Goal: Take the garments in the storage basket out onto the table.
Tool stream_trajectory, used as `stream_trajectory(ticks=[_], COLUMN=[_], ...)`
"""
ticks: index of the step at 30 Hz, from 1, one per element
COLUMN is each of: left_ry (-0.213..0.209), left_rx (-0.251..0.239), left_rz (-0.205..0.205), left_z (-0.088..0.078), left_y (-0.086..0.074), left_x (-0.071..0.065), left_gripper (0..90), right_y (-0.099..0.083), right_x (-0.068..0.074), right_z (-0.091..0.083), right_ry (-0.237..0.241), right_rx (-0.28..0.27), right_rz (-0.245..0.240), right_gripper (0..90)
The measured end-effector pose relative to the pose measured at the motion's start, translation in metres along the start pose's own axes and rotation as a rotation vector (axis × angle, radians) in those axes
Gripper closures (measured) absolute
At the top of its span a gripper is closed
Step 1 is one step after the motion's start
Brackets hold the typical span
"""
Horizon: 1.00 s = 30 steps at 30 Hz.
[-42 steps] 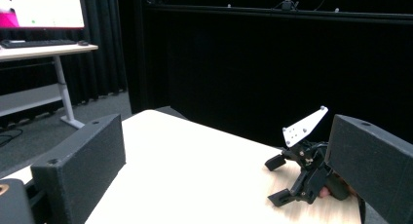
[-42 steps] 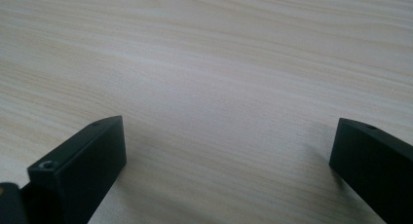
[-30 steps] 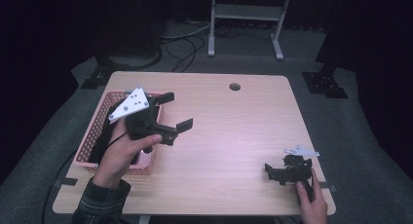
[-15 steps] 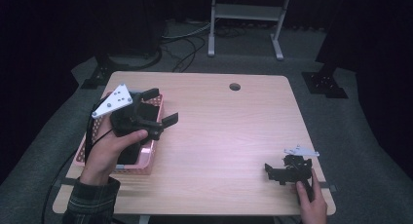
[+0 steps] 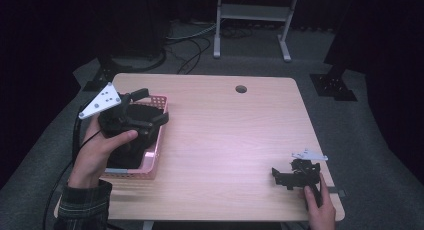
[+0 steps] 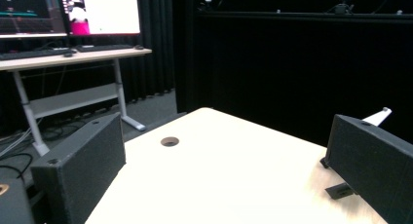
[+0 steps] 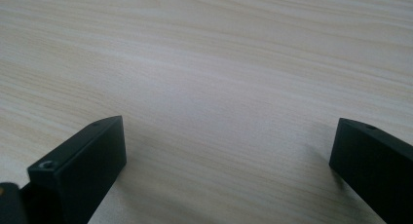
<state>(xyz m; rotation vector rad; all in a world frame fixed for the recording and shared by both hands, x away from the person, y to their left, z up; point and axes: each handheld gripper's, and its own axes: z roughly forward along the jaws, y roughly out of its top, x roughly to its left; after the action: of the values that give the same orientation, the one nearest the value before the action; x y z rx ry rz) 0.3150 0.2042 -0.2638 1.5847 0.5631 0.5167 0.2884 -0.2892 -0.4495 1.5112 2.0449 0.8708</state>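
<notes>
Left gripper held above the pink plastic mesh basket at the wooden table's left edge, jaws spread, empty. Right gripper rests on the table's near right corner, jaws spread, empty.

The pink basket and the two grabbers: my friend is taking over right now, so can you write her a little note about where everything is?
Left gripper: open, holding nothing, held up over the pink basket at the table's left edge.
Right gripper: open, holding nothing, resting low on the table near its front right corner.
Basket: something dark lies inside; I cannot tell what.
Done: nothing has been picked up or set out on the table.
Left: probably lower the left gripper into the basket and take hold of what is in there.
</notes>
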Motion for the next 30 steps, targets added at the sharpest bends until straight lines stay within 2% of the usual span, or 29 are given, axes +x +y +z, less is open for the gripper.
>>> stream_trajectory(ticks=[19, 23, 24, 25, 26, 30], left_ry=[0.054, 0.086, 0.102, 0.142, 0.155, 0.173], left_rx=[-0.007, -0.011, -0.006, 0.005, 0.006, 0.003], left_rz=[-0.017, -0.019, -0.016, -0.003, -0.004, -0.009], left_z=[-0.022, -0.03, -0.033, -0.038, -0.041, -0.047], left_y=[-0.003, -0.005, -0.006, -0.007, -0.007, -0.009], left_x=[0.021, 0.03, 0.032, 0.037, 0.039, 0.044], left_gripper=[0.3, 0.3, 0.3, 0.3, 0.3, 0.3], right_y=[0.0, 0.0, 0.0, 0.0, 0.0, 0.0], right_x=[0.0, 0.0, 0.0, 0.0, 0.0, 0.0], right_z=[0.0, 0.0, 0.0, 0.0, 0.0, 0.0], right_ry=[0.0, 0.0, 0.0, 0.0, 0.0, 0.0], right_rx=[0.0, 0.0, 0.0, 0.0, 0.0, 0.0], right_rz=[0.0, -0.001, 0.0, 0.0, 0.0, -0.001], right_gripper=[0.0, 0.0, 0.0, 0.0, 0.0, 0.0])
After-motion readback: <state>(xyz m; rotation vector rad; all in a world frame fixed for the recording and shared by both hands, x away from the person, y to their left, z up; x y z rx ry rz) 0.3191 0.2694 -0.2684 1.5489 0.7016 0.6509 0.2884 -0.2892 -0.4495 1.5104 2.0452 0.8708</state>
